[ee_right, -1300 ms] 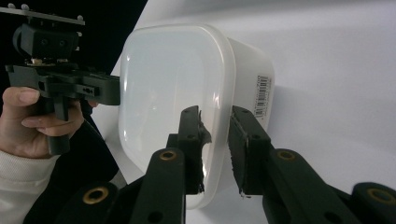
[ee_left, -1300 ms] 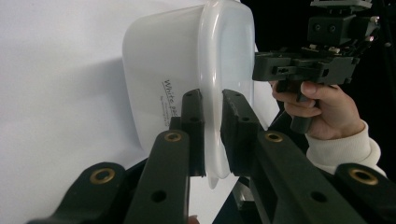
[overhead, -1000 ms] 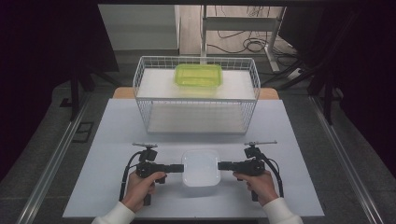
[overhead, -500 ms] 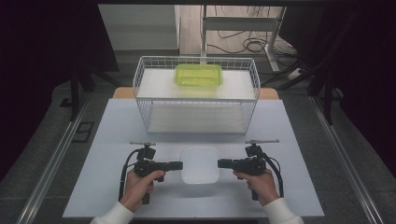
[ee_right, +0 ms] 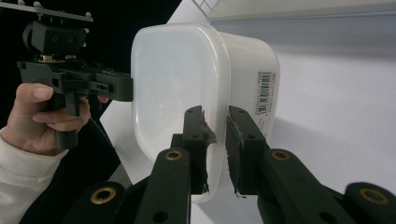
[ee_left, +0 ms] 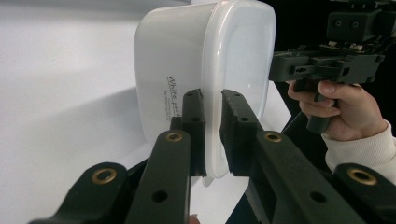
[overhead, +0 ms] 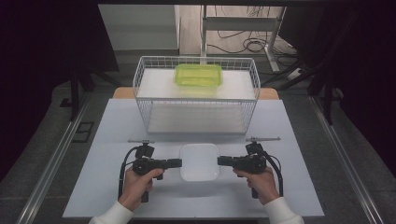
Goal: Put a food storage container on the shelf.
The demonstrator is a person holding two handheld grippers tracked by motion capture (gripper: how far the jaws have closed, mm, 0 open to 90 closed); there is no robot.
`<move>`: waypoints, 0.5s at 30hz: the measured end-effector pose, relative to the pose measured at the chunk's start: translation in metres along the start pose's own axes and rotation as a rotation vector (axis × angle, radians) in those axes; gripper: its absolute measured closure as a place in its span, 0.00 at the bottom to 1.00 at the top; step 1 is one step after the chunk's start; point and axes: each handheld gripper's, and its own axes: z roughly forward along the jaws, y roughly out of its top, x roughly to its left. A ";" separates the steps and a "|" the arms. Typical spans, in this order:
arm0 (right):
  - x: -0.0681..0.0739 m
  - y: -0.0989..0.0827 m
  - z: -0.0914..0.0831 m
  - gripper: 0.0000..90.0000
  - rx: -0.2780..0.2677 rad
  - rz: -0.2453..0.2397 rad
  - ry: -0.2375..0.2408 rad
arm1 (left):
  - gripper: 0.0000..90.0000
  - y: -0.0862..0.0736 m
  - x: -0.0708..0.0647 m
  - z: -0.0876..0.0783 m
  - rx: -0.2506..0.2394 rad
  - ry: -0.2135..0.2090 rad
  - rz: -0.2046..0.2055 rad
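Note:
A white lidded plastic container [overhead: 200, 158] lies low over the white table [overhead: 112, 140], near its front edge. My left gripper [overhead: 180, 163] is shut on its left rim, and my right gripper [overhead: 219, 161] is shut on its right rim. In the left gripper view my jaws [ee_left: 212, 100] clamp the lid's edge of the container [ee_left: 182, 56], with the right gripper [ee_left: 275, 65] at the far side. In the right gripper view the jaws [ee_right: 215, 116] pinch the rim of the container [ee_right: 173, 79], with the left gripper [ee_right: 126, 86] opposite. Whether the container touches the table I cannot tell.
A white wire basket [overhead: 140, 84] stands at the back of the table, with a green lidded container [overhead: 198, 74] lying on top of it. Bare table surface lies between the basket and the grippers. Dark floor and metal rails flank the table.
Both grippers and the white container between them have shifted slightly up the view, toward the basket. Both grips have stayed the same.

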 end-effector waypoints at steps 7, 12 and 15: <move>0.004 0.002 -0.001 0.86 -0.016 -0.013 -0.002 | 0.89 0.004 -0.003 -0.003 -0.006 0.003 0.015; 0.007 0.005 -0.002 0.86 -0.022 -0.023 -0.006 | 0.89 0.008 -0.005 -0.005 -0.010 0.010 0.024; 0.008 0.008 -0.001 0.86 -0.032 -0.035 -0.004 | 0.89 0.011 -0.005 -0.008 -0.015 0.010 0.029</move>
